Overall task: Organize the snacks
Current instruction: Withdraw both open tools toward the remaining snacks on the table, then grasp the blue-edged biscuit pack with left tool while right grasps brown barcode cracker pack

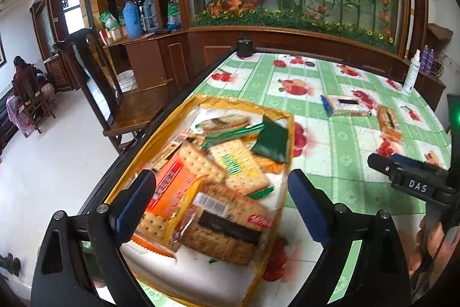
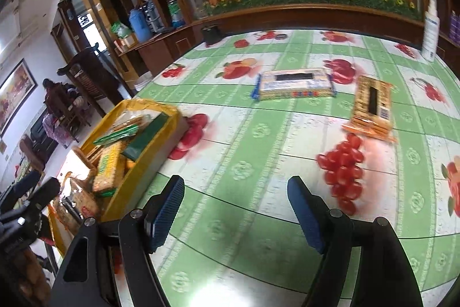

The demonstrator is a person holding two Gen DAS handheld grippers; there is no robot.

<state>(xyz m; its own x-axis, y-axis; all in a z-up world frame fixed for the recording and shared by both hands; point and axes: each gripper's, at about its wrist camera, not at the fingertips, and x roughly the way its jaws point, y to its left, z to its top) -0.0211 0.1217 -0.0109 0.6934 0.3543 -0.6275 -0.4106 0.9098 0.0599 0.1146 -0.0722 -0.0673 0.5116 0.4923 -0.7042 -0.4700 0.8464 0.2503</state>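
Note:
A yellow-rimmed tray (image 1: 276, 112) at the table's left edge holds several cracker and biscuit packs (image 1: 230, 166), with a dark green packet (image 1: 271, 144) on top. My left gripper (image 1: 221, 203) is open and hovers just above the tray's packs. The tray also shows in the right wrist view (image 2: 135, 186). Two packs lie loose on the tablecloth: a blue-ended cracker pack (image 2: 296, 84) and an orange-ended cracker pack (image 2: 372, 107). My right gripper (image 2: 235, 206) is open and empty above the cloth, short of both packs.
The table has a green checked fruit-print cloth (image 2: 258, 151). A white spray bottle (image 2: 431, 30) stands at the far right edge and a black round object (image 2: 211, 33) at the far left corner. A wooden chair (image 1: 115, 94) stands left of the table.

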